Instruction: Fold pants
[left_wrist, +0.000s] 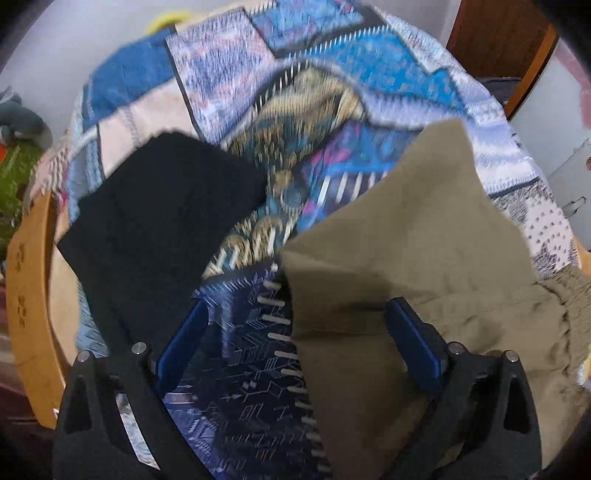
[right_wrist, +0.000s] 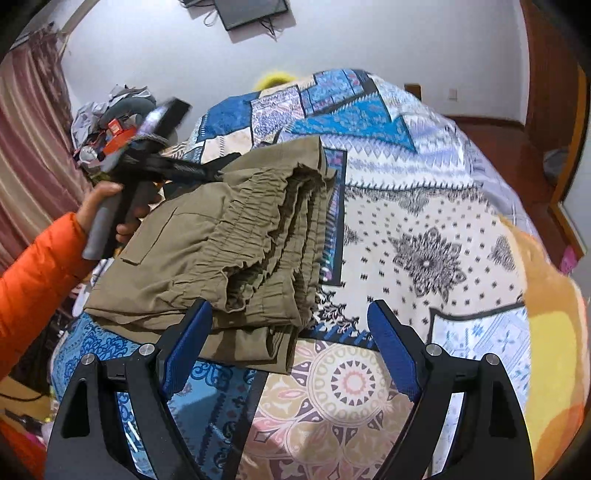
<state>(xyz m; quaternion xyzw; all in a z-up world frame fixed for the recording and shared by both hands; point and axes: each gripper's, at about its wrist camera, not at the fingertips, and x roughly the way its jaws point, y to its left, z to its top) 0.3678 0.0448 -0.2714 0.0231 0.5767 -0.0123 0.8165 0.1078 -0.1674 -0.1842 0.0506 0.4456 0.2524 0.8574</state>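
Olive-green pants (right_wrist: 207, 251) lie folded in a thick stack on the patterned bedspread (right_wrist: 424, 229), elastic waistband facing right. In the left wrist view the pants (left_wrist: 406, 266) fill the right side. My left gripper (left_wrist: 295, 314) is open, its fingers wide apart, over the pants' left edge; its right finger (left_wrist: 413, 339) lies over the cloth. It also shows in the right wrist view (right_wrist: 207, 170), held by a hand in an orange sleeve at the stack's far left. My right gripper (right_wrist: 288, 325) is open and empty just in front of the stack.
A black garment (left_wrist: 166, 221) lies on the bed left of the pants. A wooden bed frame (left_wrist: 29, 295) curves along the left. A pile of clutter (right_wrist: 110, 122) sits beyond the bed; a yellow-orange cushion (right_wrist: 546, 332) is at the right.
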